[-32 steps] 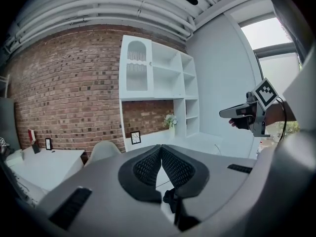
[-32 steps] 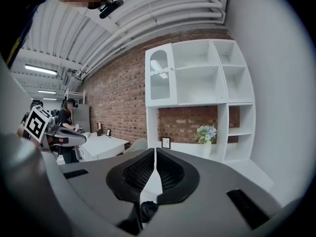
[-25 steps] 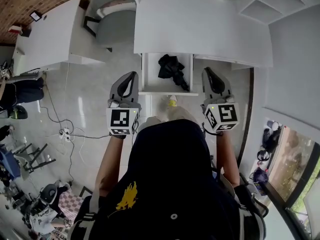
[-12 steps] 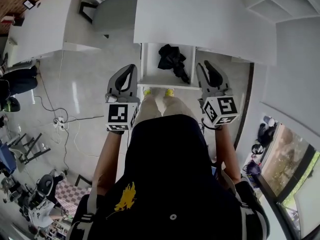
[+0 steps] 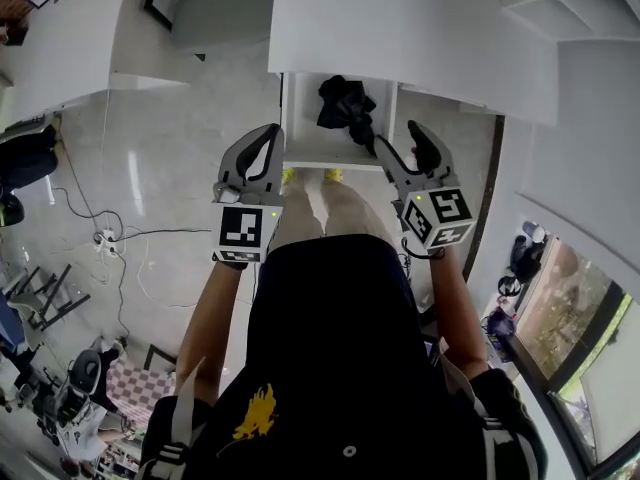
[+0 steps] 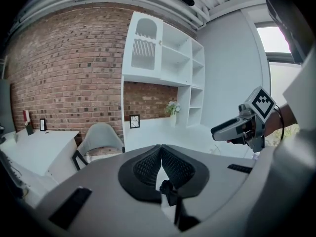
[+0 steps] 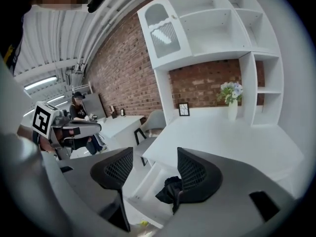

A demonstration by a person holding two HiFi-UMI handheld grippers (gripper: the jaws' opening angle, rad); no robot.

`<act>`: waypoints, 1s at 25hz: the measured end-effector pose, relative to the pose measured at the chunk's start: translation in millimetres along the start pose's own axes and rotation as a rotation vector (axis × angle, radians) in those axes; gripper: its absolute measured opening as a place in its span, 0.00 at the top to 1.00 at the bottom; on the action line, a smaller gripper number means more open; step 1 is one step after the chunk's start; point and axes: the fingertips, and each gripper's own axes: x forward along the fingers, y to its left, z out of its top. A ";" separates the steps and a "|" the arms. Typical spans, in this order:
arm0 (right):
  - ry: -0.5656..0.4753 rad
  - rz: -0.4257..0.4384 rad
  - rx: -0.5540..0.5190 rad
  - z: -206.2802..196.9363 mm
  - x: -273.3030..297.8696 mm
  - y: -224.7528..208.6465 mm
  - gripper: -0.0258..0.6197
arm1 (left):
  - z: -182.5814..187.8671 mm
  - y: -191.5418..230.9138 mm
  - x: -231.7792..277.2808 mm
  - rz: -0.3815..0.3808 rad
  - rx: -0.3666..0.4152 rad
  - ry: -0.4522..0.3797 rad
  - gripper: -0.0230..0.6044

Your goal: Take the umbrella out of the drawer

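Observation:
The black folded umbrella (image 5: pixel 345 103) lies in the open white drawer (image 5: pixel 330 161) under the desk. In the right gripper view the umbrella (image 7: pixel 170 191) shows low between the jaws, some way beyond them. My right gripper (image 5: pixel 398 136) hovers by the drawer's right front corner; its jaws are opening and nothing is between them (image 7: pixel 155 154). My left gripper (image 5: pixel 268 133) hangs at the drawer's left front corner, shut and empty, its pads meeting (image 6: pixel 160 147).
The white desk (image 5: pixel 400 38) overhangs the back of the drawer. A grey chair (image 5: pixel 215 8) stands to the left, beside a second white table (image 5: pixel 80 43). Yellow shoes (image 5: pixel 310 175) stand just before the drawer front. Cables (image 5: pixel 120 238) trail over the floor at left.
Both grippers have come down and forward to the drawer's front corners. The right gripper's jaws went from shut to spread apart. The left stays shut.

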 end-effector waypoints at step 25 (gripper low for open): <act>0.202 0.017 -0.077 -86.7 91.4 -18.8 0.26 | -68.5 1.3 35.3 -0.034 -0.053 0.086 0.93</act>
